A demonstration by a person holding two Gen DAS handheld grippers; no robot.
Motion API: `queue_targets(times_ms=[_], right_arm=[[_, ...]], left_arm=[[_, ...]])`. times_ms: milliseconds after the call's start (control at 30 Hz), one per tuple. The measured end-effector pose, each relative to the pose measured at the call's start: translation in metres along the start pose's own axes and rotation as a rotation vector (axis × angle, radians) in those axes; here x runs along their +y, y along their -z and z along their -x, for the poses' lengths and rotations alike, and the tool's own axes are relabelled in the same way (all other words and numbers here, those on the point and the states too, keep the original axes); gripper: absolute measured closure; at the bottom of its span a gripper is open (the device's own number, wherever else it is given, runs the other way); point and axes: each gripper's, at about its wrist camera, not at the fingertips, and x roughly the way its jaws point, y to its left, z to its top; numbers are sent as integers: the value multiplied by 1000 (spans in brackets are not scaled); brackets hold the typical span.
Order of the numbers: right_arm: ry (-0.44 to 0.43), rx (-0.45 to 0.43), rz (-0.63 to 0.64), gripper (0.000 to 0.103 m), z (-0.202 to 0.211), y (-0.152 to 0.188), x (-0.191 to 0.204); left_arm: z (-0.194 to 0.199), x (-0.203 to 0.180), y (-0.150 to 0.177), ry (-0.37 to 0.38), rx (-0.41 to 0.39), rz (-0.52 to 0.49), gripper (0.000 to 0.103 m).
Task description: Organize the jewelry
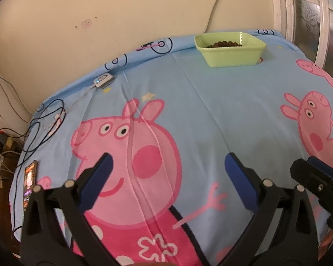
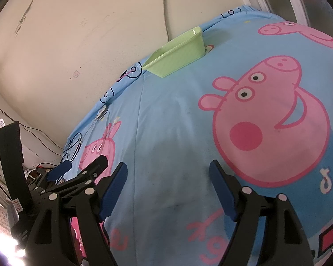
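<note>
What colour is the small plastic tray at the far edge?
Light green plastic tray; clearest in the left wrist view.

Cartoon bedsheet (image 1: 211, 110) carries green tray (image 1: 230, 52), phone (image 1: 30, 178), cables (image 1: 44, 124)

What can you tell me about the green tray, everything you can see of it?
The green tray is a pale green rectangular dish, plastic by its look, with sloped walls and a flared, slightly ridged rim. It sits upright on the blue cartoon-print cloth at the table's far edge, close to the cream wall. Inside lies a strand of dark brown beads, partly hidden by the front wall. Neither gripper touches it.
</note>
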Motion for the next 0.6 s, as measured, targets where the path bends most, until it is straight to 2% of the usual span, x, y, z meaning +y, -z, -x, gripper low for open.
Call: queue_targets(times_ms=[133,200,500,600], right_arm=[[0,0,1,51,0,1,0],[0,-1,1,51,1,1,0],[41,-34,11,50,7,0,-2],[75,-59,11,46,9,-2,-3]], left_arm=[[-2,-1,0,8,5,2,6],[1,0,1,35,-13,1,6],[-14,3,-3,103,67,44,6],[-17,2,-5,113,76,40,6]])
